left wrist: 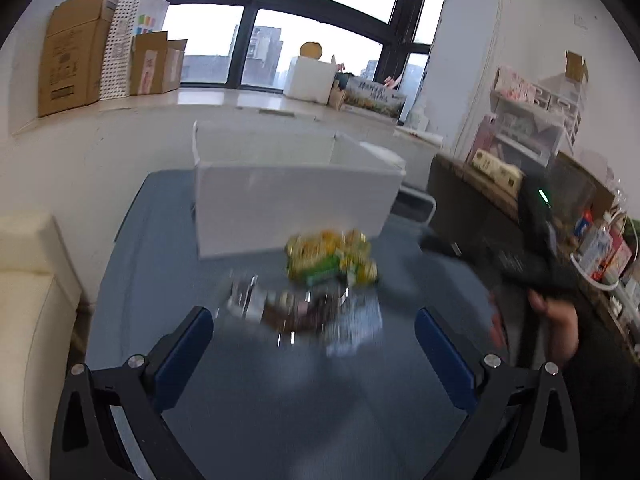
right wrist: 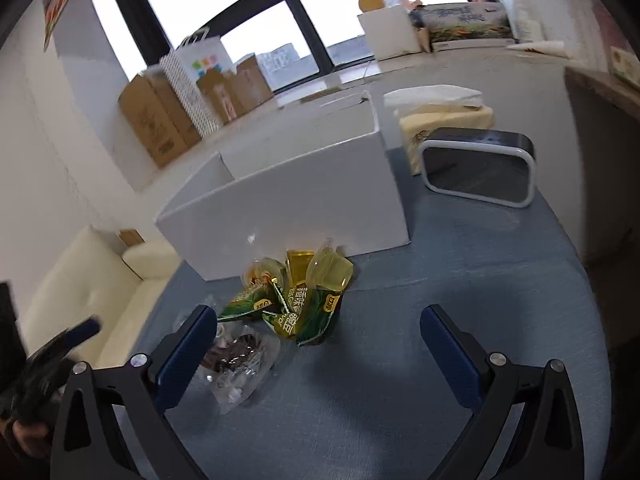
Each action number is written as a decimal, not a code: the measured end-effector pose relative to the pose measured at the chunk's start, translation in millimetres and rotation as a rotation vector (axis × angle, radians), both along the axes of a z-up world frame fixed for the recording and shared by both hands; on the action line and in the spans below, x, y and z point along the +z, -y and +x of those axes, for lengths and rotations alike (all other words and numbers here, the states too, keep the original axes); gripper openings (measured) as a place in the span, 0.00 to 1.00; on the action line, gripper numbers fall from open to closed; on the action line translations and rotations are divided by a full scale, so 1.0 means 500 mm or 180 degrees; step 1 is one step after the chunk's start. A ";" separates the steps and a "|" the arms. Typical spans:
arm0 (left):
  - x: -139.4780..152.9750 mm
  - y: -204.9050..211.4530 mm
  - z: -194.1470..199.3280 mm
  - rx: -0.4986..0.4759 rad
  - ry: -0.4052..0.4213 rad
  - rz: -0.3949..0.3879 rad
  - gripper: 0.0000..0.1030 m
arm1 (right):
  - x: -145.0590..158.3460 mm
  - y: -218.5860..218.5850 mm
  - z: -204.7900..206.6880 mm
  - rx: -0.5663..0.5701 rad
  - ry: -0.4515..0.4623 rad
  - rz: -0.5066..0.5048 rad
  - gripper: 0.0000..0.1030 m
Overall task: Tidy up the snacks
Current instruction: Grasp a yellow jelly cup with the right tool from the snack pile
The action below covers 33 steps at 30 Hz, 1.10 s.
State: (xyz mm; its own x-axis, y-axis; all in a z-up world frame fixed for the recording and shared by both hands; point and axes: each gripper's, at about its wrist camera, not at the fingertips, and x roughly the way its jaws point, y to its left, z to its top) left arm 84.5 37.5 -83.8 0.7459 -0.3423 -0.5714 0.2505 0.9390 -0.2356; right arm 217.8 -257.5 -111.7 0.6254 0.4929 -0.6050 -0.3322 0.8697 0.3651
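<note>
Both grippers [left wrist: 314, 340] [right wrist: 318, 340] gape above blue tablecloth [right wrist: 460, 280] beside window [left wrist: 256, 44].

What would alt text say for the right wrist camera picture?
Open blue-padded tongs hover over a blue tablecloth, facing green-and-yellow snack packets and a clear bag of dark snacks. Behind them stands an open white box.

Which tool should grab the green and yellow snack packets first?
Right, probably. The right tool is open with the green and yellow packets sharp and near its left finger; the left tool's view is motion-blurred, with the clear wrapped snacks nearer.
</note>
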 end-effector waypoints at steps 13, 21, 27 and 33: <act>-0.023 -0.041 -0.058 0.0177 -0.0113 -0.0147 1.00 | -0.048 -0.072 0.125 0.0006 -0.0230 -0.0047 1.00; -0.029 -0.042 -0.049 0.0196 -0.0152 -0.0147 1.00 | -0.079 -0.084 0.165 -0.0059 -0.0381 -0.0160 0.86; -0.045 -0.041 -0.034 0.0223 -0.0246 -0.0179 1.00 | -0.085 -0.092 0.158 0.0117 -0.0339 -0.0230 0.52; -0.056 -0.031 -0.023 0.0201 -0.0297 -0.0160 1.00 | -0.085 -0.079 0.153 0.0194 -0.0343 -0.0188 0.41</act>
